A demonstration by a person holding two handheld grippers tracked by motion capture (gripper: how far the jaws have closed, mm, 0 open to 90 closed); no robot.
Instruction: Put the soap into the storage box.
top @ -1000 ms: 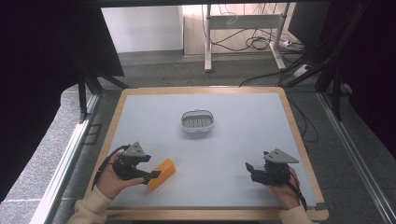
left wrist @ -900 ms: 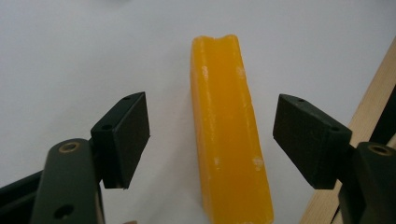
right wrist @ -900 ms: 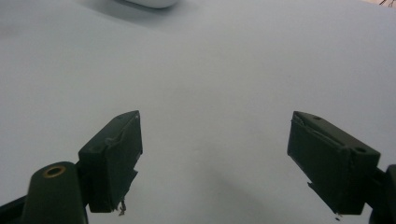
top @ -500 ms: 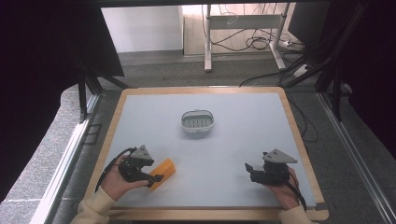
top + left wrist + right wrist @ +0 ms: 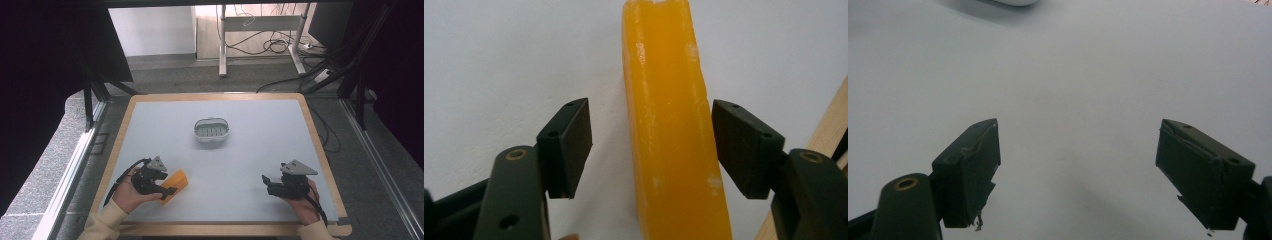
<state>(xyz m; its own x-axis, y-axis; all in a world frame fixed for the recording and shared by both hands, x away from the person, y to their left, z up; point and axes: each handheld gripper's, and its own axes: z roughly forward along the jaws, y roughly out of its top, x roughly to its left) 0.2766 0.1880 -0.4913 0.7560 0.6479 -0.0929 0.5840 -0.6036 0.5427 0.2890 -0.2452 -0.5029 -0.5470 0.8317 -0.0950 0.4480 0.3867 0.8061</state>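
- The worktop (image 5: 260, 150) is a pale grey board with a wooden edge. It stands in a dim room, with cables on the floor behind it.
- The left tongs (image 5: 651, 145) are released. Their jaws stand on both sides of the orange bar (image 5: 671, 125), with a gap on the one side and almost no gap on the other, so nothing is clamped yet.
- In the high view the left tongs (image 5: 167, 189) are at the near left part of the worktop, and the orange bar (image 5: 174, 184) lies flat there, close to the front edge.
- The right tongs (image 5: 1078, 170) are also released and have nothing between the jaws. In the high view they (image 5: 266, 181) rest at the near right, well apart from the bar.
- The small white dish (image 5: 211, 130) stands in the middle of the worktop, far from both tongs, and looks empty.
- My judgement: the work is at the beginning. The approach to the bar is done. Closing on it, lifting it and probably bringing it to the dish remain.
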